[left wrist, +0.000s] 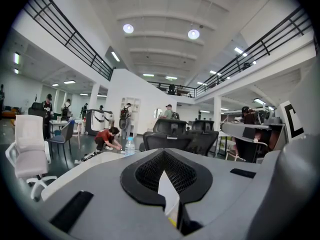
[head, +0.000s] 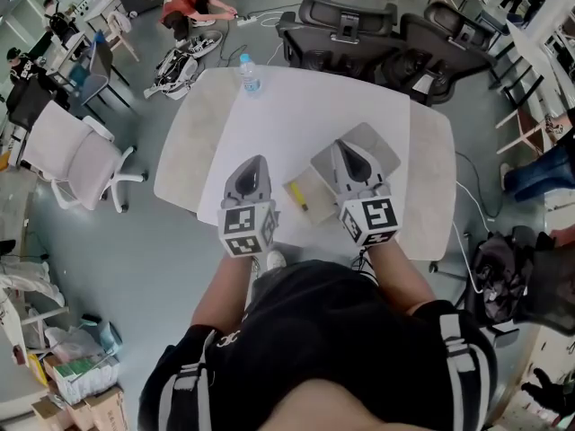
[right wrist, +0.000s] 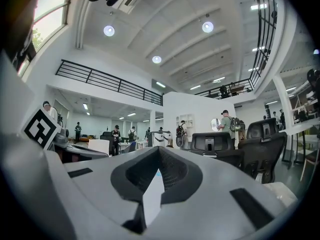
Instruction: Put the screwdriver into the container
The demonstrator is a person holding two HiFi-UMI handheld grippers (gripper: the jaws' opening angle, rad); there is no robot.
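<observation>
On the white table a small tan open container lies between my two grippers near the front edge. A yellow-handled screwdriver lies in its left part. My left gripper sits just left of the container with its jaws together and nothing in them. In the left gripper view only a sliver of white and yellow shows between the jaws. My right gripper is shut and empty, just right of the container, over a grey flat square piece. The right gripper view shows closed jaws.
A water bottle stands at the table's far edge. Black office chairs crowd the far side, and a white chair stands to the left. A person crouches on the floor beyond the table.
</observation>
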